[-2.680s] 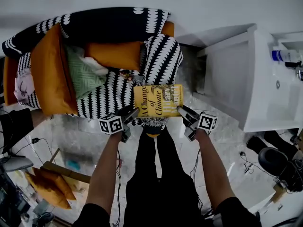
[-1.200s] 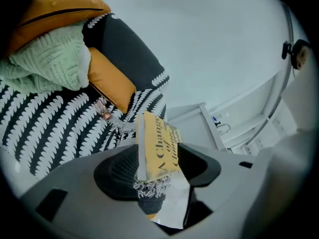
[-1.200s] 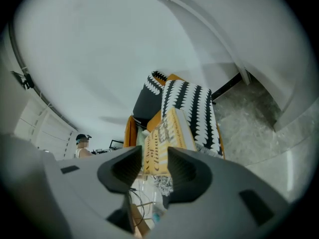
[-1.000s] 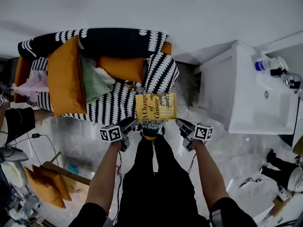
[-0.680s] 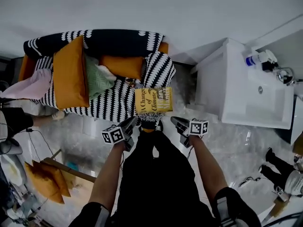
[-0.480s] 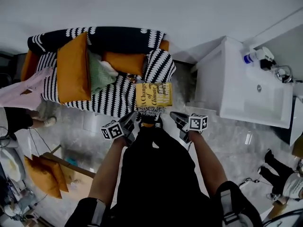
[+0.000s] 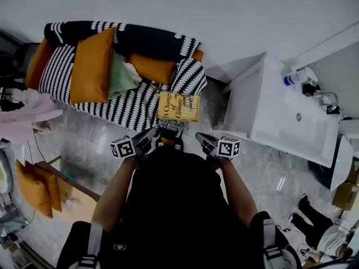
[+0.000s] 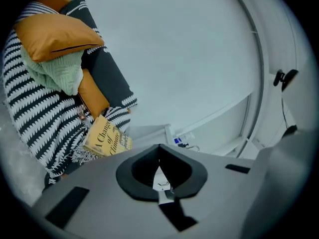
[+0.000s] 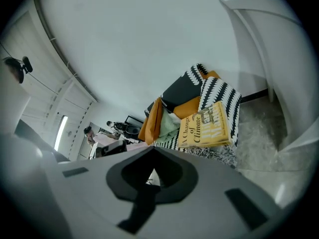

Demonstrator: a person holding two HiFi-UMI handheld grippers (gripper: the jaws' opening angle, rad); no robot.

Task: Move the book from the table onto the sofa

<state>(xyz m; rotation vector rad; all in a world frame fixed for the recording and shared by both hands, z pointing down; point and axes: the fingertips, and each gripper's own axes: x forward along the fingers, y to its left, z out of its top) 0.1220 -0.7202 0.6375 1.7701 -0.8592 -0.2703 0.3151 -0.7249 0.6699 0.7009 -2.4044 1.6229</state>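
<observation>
Book (image 7: pixel 178 106), one, on striped sofa (image 7: pixel 130 110), left gripper (image 7: pixel 149 138), right gripper (image 7: pixel 201 139), both clenched shut, empty.

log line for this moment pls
book on sofa | left gripper shut, empty | right gripper shut, empty | both clear of book

We're in a sitting room: striped sofa (image 7: pixel 129 105) with orange cushions (image 7: pixel 92 66) just ahead of the left hand-held gripper (image 7: pixel 151 133), white worktop (image 7: pixel 286 122) beyond the right hand-held gripper (image 7: pixel 198 136).
</observation>
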